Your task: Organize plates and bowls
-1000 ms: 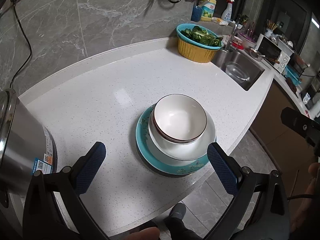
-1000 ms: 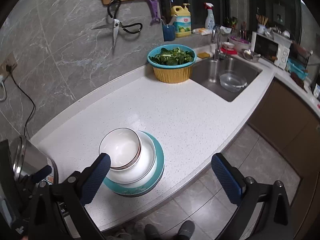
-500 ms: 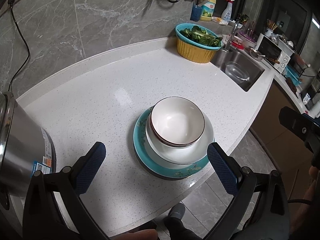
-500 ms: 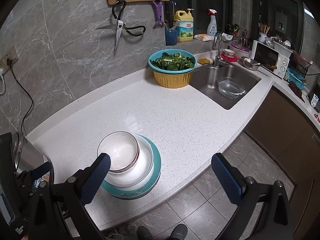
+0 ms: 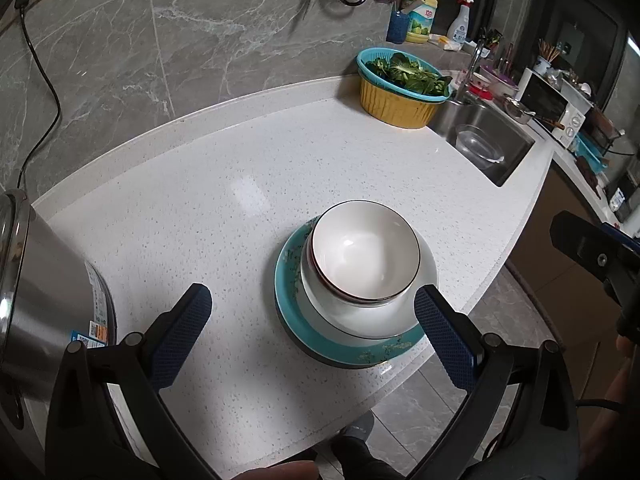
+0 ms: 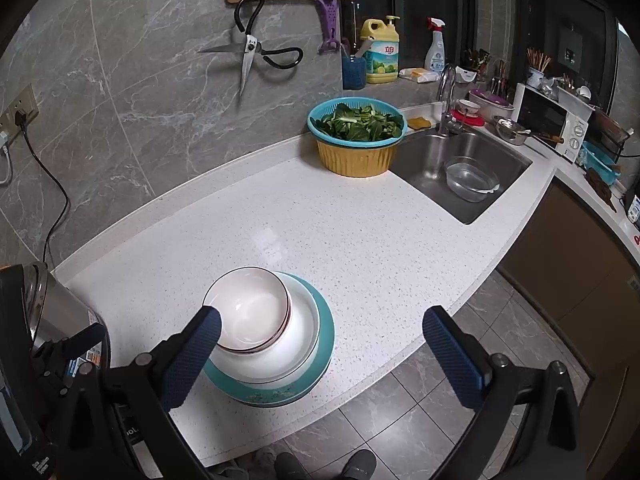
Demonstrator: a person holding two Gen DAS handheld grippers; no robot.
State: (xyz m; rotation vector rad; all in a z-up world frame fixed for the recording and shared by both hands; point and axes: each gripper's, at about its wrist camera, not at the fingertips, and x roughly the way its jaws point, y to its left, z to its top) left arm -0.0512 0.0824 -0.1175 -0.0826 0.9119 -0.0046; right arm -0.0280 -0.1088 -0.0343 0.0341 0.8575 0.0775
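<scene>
left hand-held gripper (image 5: 310, 312): jaws spread wide, nothing between the pads; hovers over the near edge of the tabletop, stack in front of its right finger.
right hand-held gripper (image 6: 322, 330): jaws also wide apart, empty; left finger overlaps the small bowl's near rim in view, contact can't be confirmed.
shoes (image 6: 324, 465): dark, on the grey tiled floor below the tabletop edge.
tabletop (image 5: 224, 208): white, speckled, curved front edge.
stack: near the front edge of the tabletop, three pieces nested.
teal plate (image 5: 296, 332): bottom of the stack, flat on the tabletop, floral pattern on rim.
white deep plate (image 5: 360, 320): sits in the teal plate.
small bowl (image 5: 366, 252): white inside, dark rim line, red band outside; on top, sits off-centre toward the far-left side of the white deep plate.
steel pot (image 5: 44, 300): left of the stack, well apart, sticker on its side.
cable (image 5: 40, 80): runs up the grey marble wall to a socket.
basket (image 6: 356, 148): yellow base, teal strainer on top, full of leafy greens; far side of the tabletop, just beside the sink.
sink (image 6: 464, 168): steel, holds a clear glass bowl (image 6: 472, 178).
wall: scissors (image 6: 252, 56) hang under a wooden board.
ledge: yellow soap bottle (image 6: 382, 52), spray bottle (image 6: 435, 46).
far right: white microwave (image 6: 554, 124).
</scene>
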